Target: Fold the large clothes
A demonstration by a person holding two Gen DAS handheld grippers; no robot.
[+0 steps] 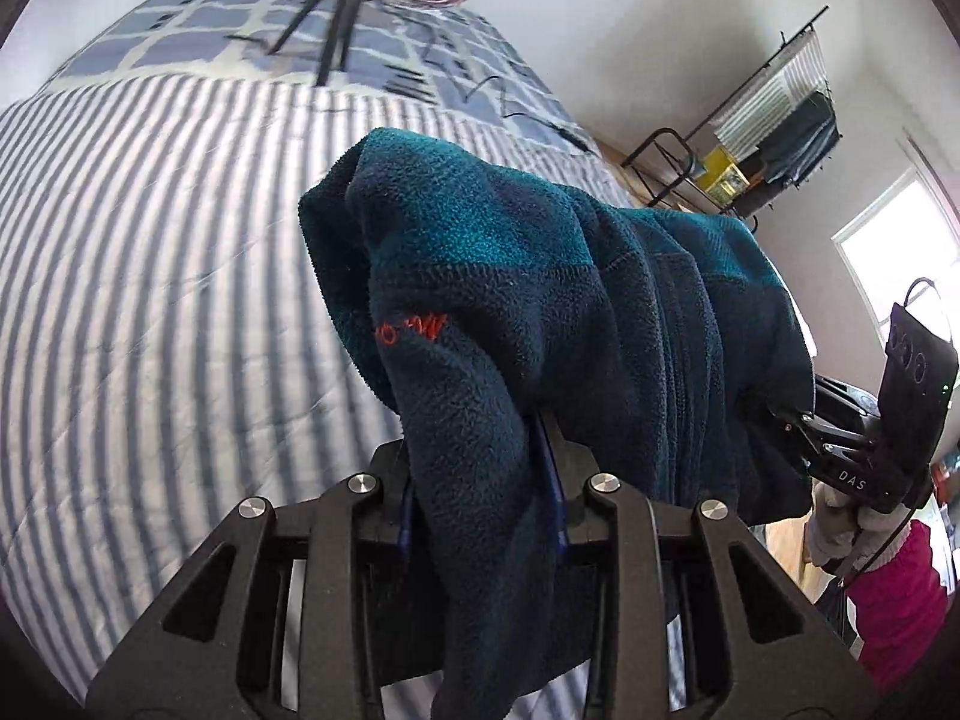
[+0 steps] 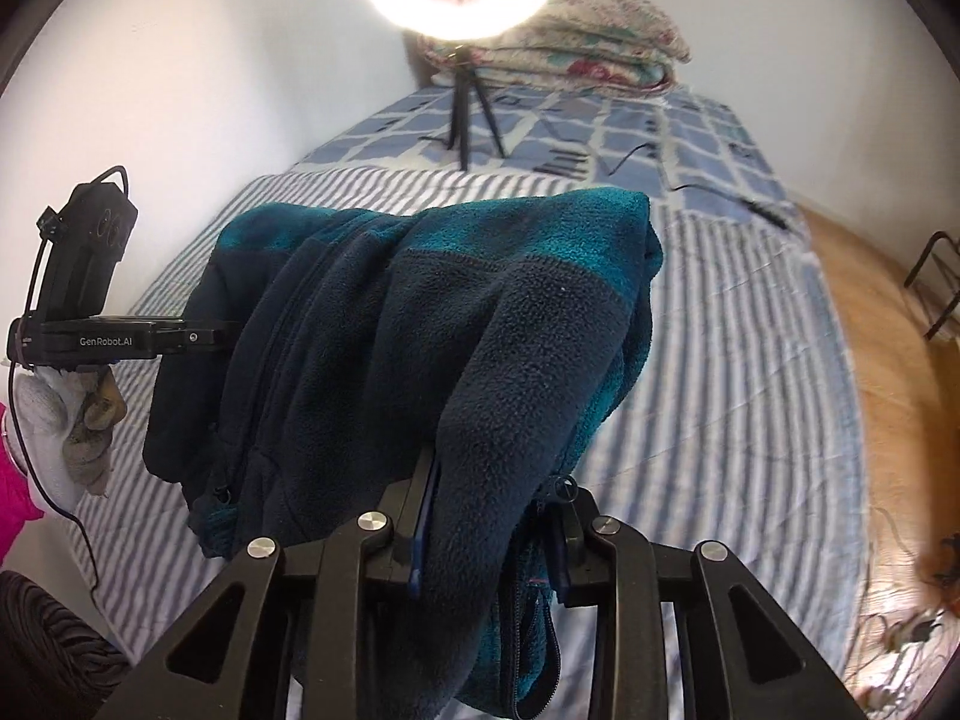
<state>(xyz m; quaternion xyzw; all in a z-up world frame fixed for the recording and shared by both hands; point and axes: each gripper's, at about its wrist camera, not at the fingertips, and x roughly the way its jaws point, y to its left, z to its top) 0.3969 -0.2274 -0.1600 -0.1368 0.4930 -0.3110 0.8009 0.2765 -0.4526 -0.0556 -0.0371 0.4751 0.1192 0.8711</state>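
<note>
A dark navy and teal fleece jacket point(image 1: 540, 312) hangs bunched in the air over the striped bed point(image 1: 150, 300). My left gripper point(image 1: 480, 480) is shut on one part of the fleece, which drapes over its fingers. My right gripper point(image 2: 486, 510) is shut on another part of the same jacket point(image 2: 432, 324). The right gripper also shows at the right edge of the left wrist view point(image 1: 840, 444), and the left gripper at the left of the right wrist view point(image 2: 180, 339). The fingertips are hidden by cloth.
The bed point(image 2: 720, 360) has a blue-white striped cover and a checked sheet point(image 2: 600, 132) beyond. A ring light on a tripod point(image 2: 462, 90) stands on it, with folded quilts point(image 2: 576, 42) behind. A clothes rack point(image 1: 780, 120) and wooden floor point(image 2: 888, 360) lie to the right.
</note>
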